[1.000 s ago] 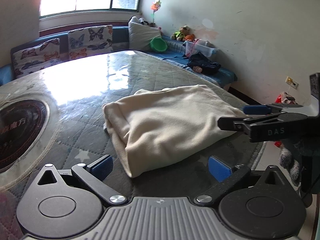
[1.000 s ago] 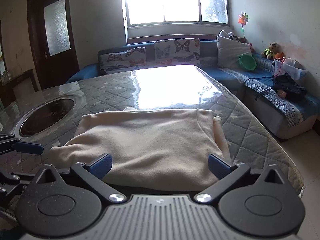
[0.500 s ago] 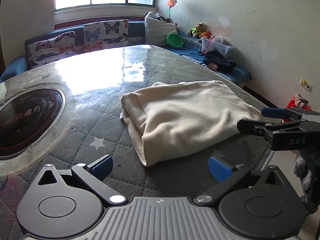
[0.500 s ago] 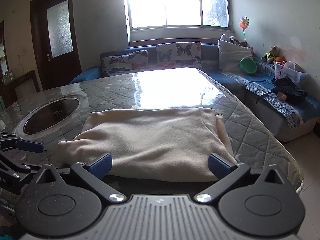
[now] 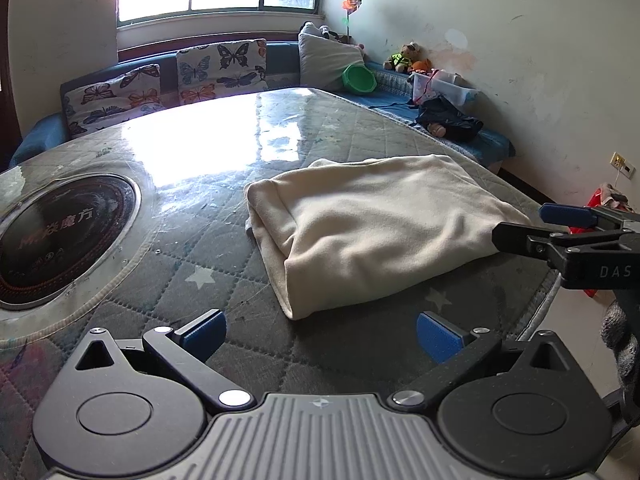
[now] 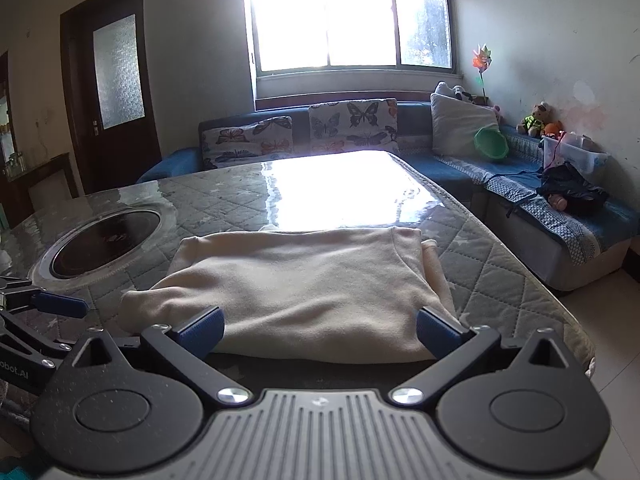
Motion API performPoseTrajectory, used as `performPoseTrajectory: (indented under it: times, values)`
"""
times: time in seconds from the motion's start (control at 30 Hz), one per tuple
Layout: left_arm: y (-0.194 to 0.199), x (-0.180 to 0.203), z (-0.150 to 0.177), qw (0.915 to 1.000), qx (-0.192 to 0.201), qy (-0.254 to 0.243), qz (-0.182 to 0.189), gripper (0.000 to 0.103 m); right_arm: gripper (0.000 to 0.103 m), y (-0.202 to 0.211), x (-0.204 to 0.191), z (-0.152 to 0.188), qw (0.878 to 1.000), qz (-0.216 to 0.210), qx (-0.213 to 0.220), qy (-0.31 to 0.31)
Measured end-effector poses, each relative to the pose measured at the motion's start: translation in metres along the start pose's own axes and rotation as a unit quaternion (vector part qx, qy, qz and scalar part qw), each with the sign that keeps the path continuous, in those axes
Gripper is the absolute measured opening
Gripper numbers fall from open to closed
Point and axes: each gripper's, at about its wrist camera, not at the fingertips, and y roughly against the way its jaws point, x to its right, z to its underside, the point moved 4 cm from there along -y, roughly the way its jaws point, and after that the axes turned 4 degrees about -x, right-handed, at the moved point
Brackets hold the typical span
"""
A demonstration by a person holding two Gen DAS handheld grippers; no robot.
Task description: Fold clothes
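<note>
Nearest in the left wrist view, the left gripper [image 5: 320, 334] has its blue-padded fingers spread wide with nothing between them, poised above the dark quilted mattress [image 5: 192, 248] just short of the near corner of the folded garment. The right gripper [image 6: 318, 326] is likewise spread wide and empty, its pads set either side of the near edge of the cream garment [image 6: 304, 280] without pinching it; whether they touch the cloth cannot be told. From the left wrist view the right gripper also shows at the right edge, side-on, just beside the garment's right end, with a grey knitted glove [image 5: 618, 340] below it. The cream garment [image 5: 372, 228] lies folded into a thick rectangle on the near right part of the mattress, close to its right edge, its rounded fold facing left and a sleeve or cuff peeking out at its far right corner in the right wrist view. To the left on the mattress sits a large round dark label [image 5: 60, 236] with lettering, under a glossy plastic cover that glares brightly farther back. Beyond the mattress runs a blue sofa [image 6: 460, 174] with butterfly cushions [image 6: 352, 124], a grey pillow [image 6: 460, 124] and a green bowl [image 6: 491, 144]; along the right lie dark clothes [image 6: 572, 190], a clear plastic bin [image 6: 576, 154] and a teddy bear [image 6: 538, 118]. A pinwheel [image 6: 482, 60] stands by the bright window [image 6: 344, 16], and a dark door [image 6: 112, 80] is at far left.
</note>
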Motion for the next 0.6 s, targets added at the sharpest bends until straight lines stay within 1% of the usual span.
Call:
performPoseTrajectory:
  times: [0.2,0.6]
  values:
    - [-0.0002,0.0011,0.0017,1.0000,-0.004,0.004,-0.005,0.103,0.103,0.0067,0.0011,0.0018,1.000,0.002,0.007,0.000]
    - [-0.0013,0.0010,0.0045,0.9999,-0.007,0.008,-0.010,0.103,0.103,0.0082,-0.0039,0.0056,1.000,-0.003,0.007,0.004]
